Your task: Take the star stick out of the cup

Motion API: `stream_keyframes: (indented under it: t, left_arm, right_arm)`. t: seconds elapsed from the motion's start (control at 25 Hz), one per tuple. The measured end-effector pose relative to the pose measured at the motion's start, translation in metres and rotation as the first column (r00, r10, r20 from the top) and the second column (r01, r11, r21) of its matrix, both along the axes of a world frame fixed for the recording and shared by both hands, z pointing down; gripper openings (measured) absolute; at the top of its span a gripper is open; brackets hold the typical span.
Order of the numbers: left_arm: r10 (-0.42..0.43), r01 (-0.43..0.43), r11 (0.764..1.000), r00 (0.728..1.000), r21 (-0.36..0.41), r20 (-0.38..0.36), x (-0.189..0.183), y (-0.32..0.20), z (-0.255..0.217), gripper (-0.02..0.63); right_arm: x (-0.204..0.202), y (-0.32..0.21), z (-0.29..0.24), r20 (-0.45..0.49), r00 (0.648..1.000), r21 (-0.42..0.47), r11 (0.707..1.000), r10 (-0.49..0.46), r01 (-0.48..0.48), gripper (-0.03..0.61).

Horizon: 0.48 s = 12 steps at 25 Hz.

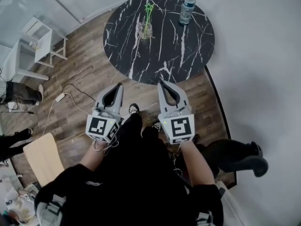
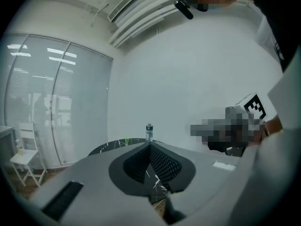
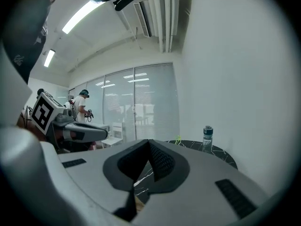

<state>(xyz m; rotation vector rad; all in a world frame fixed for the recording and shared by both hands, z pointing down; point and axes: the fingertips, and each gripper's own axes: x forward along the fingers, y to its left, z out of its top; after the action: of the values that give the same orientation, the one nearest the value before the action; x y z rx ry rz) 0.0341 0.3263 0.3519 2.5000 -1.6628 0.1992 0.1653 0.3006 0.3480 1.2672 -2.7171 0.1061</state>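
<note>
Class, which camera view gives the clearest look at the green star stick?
The head view: the star stick stands in the glass cup on the marble table, its star top plain. In the left gripper view and the right gripper view it is only a tiny green fleck far off.

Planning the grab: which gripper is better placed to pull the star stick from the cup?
Right, narrowly. The right gripper reaches the table edge, nearer the cup holding the star stick than the left gripper. Both are shut, empty.
</note>
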Motion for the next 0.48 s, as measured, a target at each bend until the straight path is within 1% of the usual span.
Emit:
stream_keyframes:
  t: [0.12, 0.24, 0.36, 0.48]
  left_arm:
    - [0.009, -0.009, 1.000, 1.000, -0.004, -0.004, -0.008, -0.015, 0.002, 0.000]
    - [0.029, -0.029, 1.000, 0.999, -0.012, -0.019, -0.014, -0.037, 0.008, 0.000]
    - [0.060, -0.061, 0.998, 0.998, -0.026, -0.035, -0.023, -0.063, 0.017, 0.000]
    - [0.105, -0.106, 0.994, 0.993, -0.027, -0.048, -0.035, -0.092, 0.016, 0.000]
  right_arm:
    - [-0.010, -0.014, 0.008, -0.003, 1.000, -0.025, 1.000, -0.004, 0.004, -0.005]
    - [-0.021, -0.031, 0.014, -0.031, 0.999, -0.036, 0.999, -0.017, 0.016, -0.005]
    - [-0.036, -0.052, 0.021, -0.058, 0.998, -0.041, 0.999, -0.025, 0.023, -0.005]
    - [-0.056, -0.071, 0.028, -0.094, 0.995, -0.062, 0.997, -0.041, 0.035, -0.005]
